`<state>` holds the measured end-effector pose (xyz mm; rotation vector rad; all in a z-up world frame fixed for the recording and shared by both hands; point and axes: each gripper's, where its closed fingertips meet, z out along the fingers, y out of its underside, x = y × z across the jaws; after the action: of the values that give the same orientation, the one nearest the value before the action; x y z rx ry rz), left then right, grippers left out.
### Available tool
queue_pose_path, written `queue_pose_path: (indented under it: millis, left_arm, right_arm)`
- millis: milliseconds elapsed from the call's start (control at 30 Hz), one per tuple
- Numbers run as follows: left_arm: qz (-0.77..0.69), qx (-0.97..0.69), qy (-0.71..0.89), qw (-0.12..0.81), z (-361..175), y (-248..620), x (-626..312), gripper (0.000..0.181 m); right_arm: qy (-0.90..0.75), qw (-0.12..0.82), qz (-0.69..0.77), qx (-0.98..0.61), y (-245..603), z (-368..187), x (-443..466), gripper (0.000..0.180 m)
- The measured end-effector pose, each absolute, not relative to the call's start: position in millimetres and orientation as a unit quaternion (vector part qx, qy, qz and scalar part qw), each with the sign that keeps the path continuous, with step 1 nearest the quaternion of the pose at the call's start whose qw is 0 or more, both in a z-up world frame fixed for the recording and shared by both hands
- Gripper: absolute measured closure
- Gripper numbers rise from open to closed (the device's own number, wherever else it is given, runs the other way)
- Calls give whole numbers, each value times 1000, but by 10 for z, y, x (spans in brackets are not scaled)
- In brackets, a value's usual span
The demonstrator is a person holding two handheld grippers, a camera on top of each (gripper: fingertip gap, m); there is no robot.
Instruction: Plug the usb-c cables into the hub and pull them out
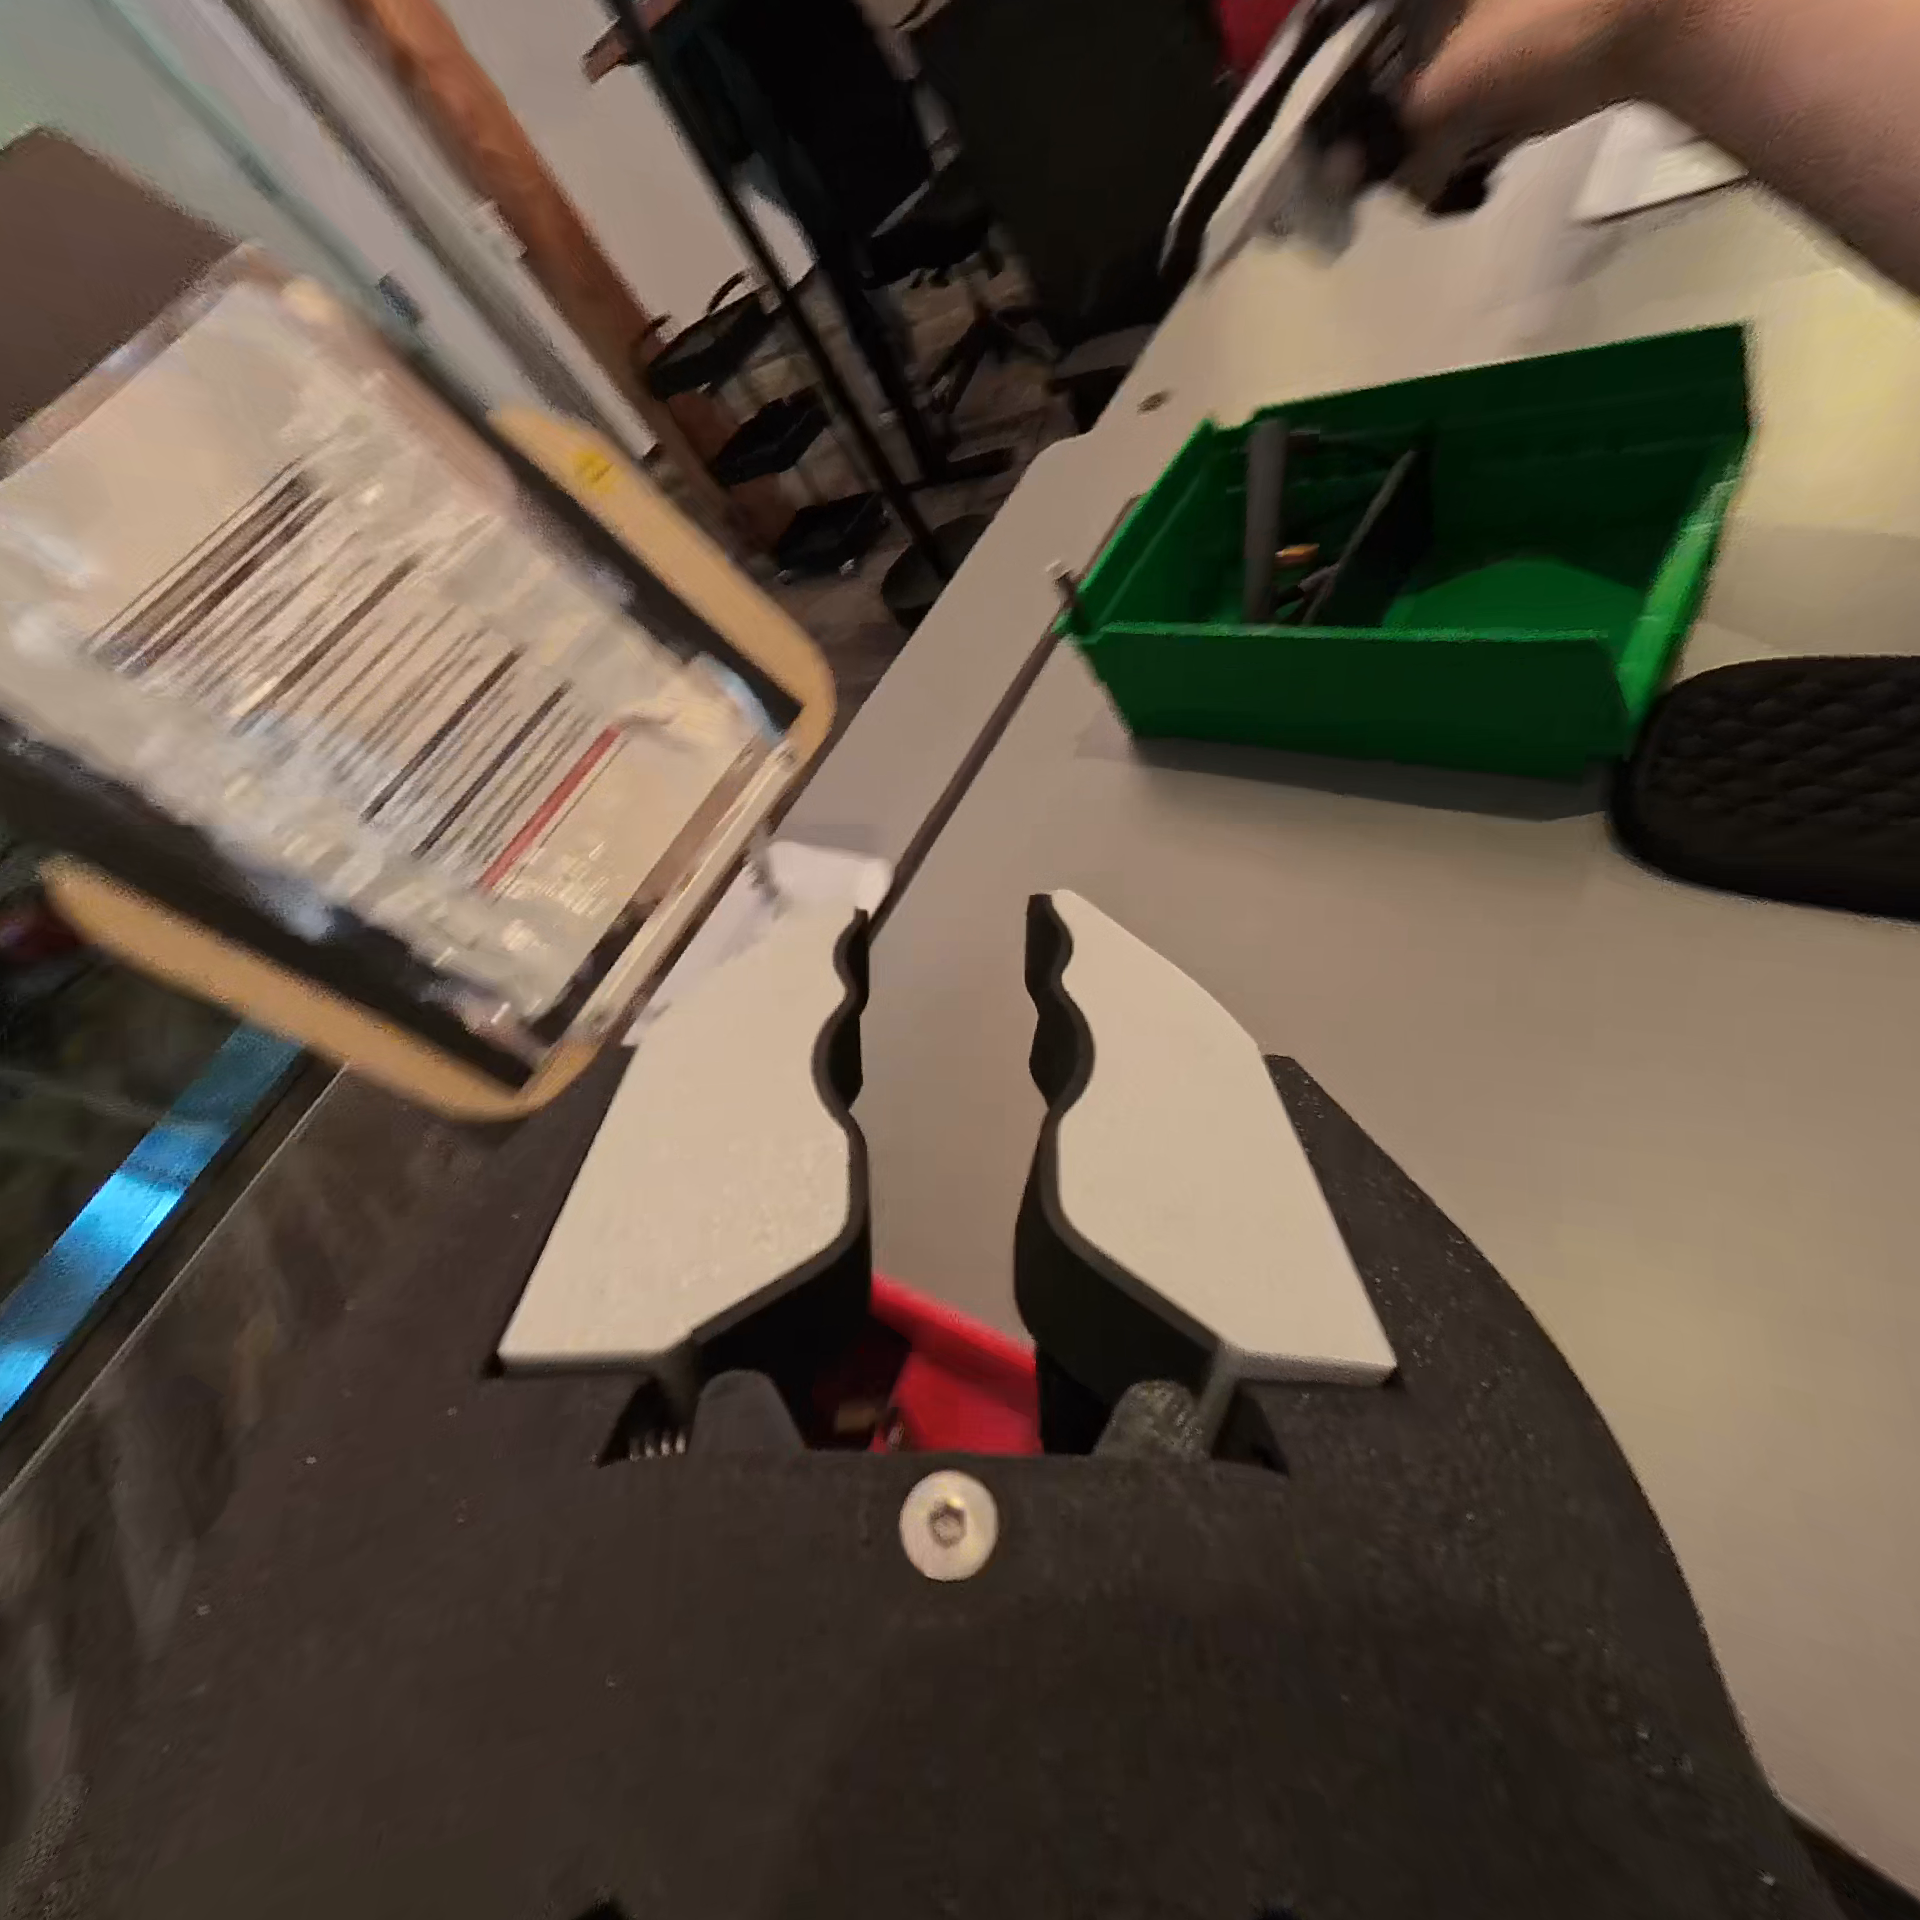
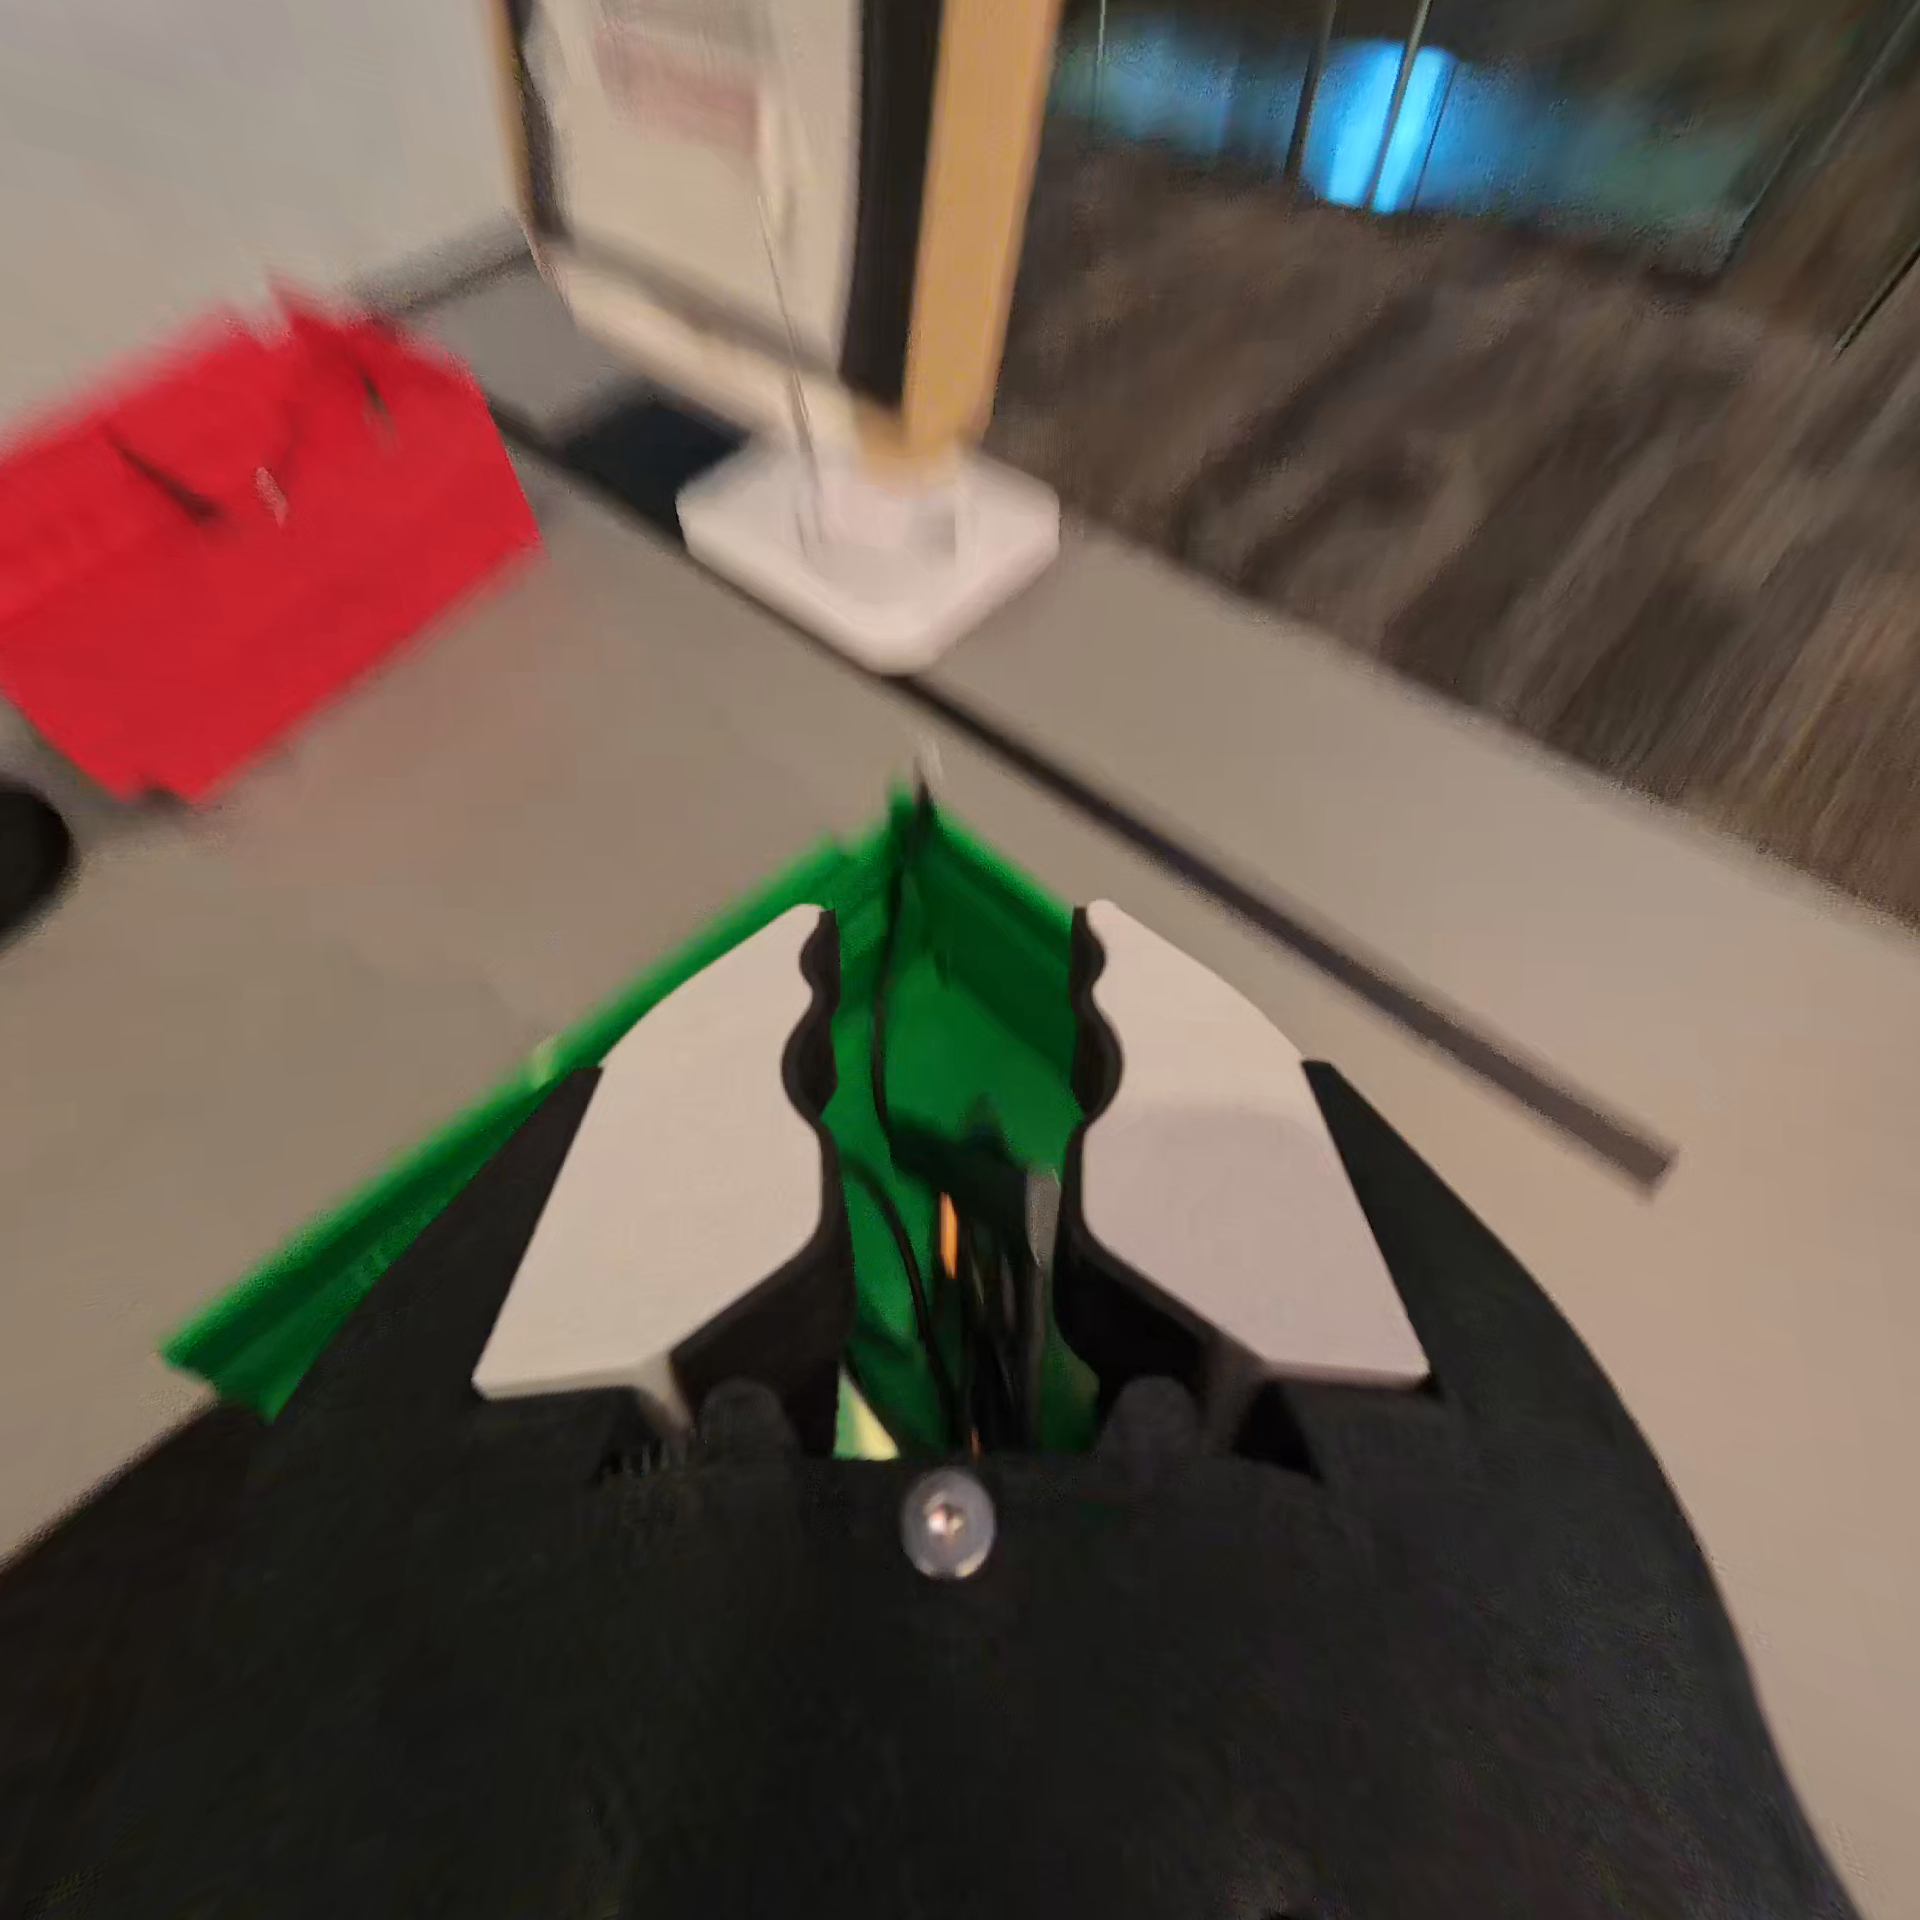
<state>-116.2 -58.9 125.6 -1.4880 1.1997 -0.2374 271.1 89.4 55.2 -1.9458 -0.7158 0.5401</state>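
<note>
My left gripper (image 1: 943, 920) is open and empty above the grey table (image 1: 1351, 1091), with a red bin (image 1: 951, 1371) showing under its fingers. A green bin (image 1: 1455, 561) with dark cables and rod-like parts inside stands ahead to the right. My right gripper (image 2: 954, 920) is open and empty, held over the green bin (image 2: 966, 997), where thin black cables (image 2: 914, 1247) lie. The red bin (image 2: 229, 540) sits at the left of that blurred view. The other gripper, held by a hand (image 1: 1507, 73), shows at the top right of the left view. No hub shows clearly.
A wood-framed sign holder (image 1: 416, 675) on a white base (image 2: 873, 561) stands at the table's far edge. A black textured pad (image 1: 1787, 779) lies right of the green bin. A dark seam (image 2: 1299, 935) crosses the table. Shelving and chairs stand beyond.
</note>
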Motion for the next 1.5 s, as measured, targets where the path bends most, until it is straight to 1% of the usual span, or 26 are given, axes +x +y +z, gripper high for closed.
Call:
queue_pose_path:
  millis: [33,100,133,200,267,300,367,433,500,600,767,900,1000,1100,1233,1400,1500]
  left_arm:
    - [-80,-651,491,574,1278,-545,-1361,152]
    - [-30,-693,437,573,1286,-445,-1831,152]
    - [-15,-716,406,568,1271,-409,-2057,152]
    - [-13,-756,355,549,1195,-374,-2408,152]
    - [-21,-778,334,532,1101,-353,-2628,155]
    - [-24,-782,326,530,1078,-331,-2714,155]
    - [-34,-797,308,519,1003,-293,-2848,155]
    - [-40,-829,299,471,794,-277,-2940,155]
    - [-42,-869,313,381,440,-313,-2973,156]
    - [-32,-911,345,222,-103,-372,-2972,158]
    - [-42,-930,360,63,-693,-208,-2844,162]
    - [-36,-934,355,18,-899,-81,-2808,163]
    - [-17,-930,367,14,-951,-42,-2804,165]
    - [-14,-922,386,0,-1030,-30,-2784,177]
    - [9,-919,393,-36,-1179,-44,-2865,170]
    - [28,-924,377,-61,-1294,-6,-2941,162]
    - [28,-925,372,-77,-1349,-24,-2964,162]
  right_arm:
    - [-288,543,241,-751,818,922,2577,135]
    - [-286,667,281,-628,477,1671,2201,129]
    - [-287,713,283,-574,265,1937,2011,127]
    - [-285,780,239,-503,-76,2243,1679,125]
    - [-291,822,186,-454,-319,2388,1360,131]
    - [-297,825,175,-449,-389,2410,1201,133]
    - [-330,799,190,-465,-482,2342,867,132]
    - [-360,773,202,-483,-525,2194,638,130]
    - [-362,779,192,-475,-480,2147,546,133]
    - [-394,744,186,-507,-342,1922,462,133]
    - [-392,728,177,-534,-147,1760,525,133]
    - [-376,746,173,-522,-131,1823,588,134]
    - [-385,743,174,-519,-161,1822,593,135]
    - [-382,748,168,-516,-157,1840,627,135]
    - [-381,750,173,-512,-172,1856,660,135]
    - [-378,753,176,-509,-182,1880,701,136]
    - [-378,753,175,-509,-180,1881,710,137]
